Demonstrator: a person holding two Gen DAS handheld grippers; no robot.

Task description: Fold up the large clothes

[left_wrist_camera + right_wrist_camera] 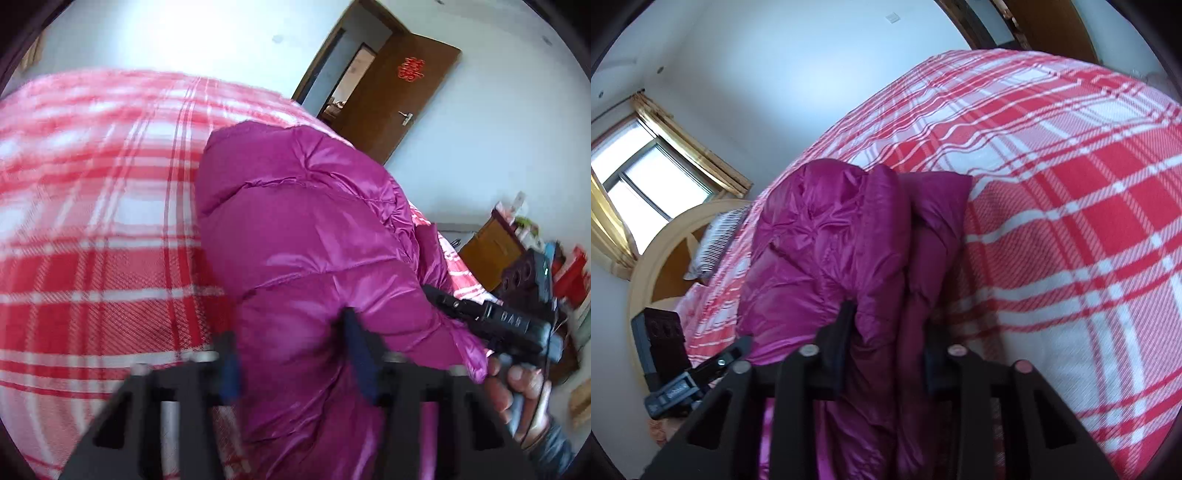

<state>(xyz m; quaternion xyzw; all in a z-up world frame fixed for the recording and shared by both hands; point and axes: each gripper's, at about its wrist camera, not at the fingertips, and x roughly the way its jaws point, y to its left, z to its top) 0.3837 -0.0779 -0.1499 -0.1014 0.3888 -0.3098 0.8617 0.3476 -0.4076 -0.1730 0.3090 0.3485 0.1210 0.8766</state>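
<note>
Your magenta puffer jacket point(314, 229) lies bunched lengthwise on the bed's red plaid blanket point(96, 229), giving you a soft, flat surface to fold against. Your left hand-held gripper point(291, 354) straddles the near end with its fingers spread around the padding; whether it pinches is unclear. Your right hand-held gripper point(886, 343) does the same over a thick fold, likely so both ends lift together and the slippery shell stays aligned.
</note>
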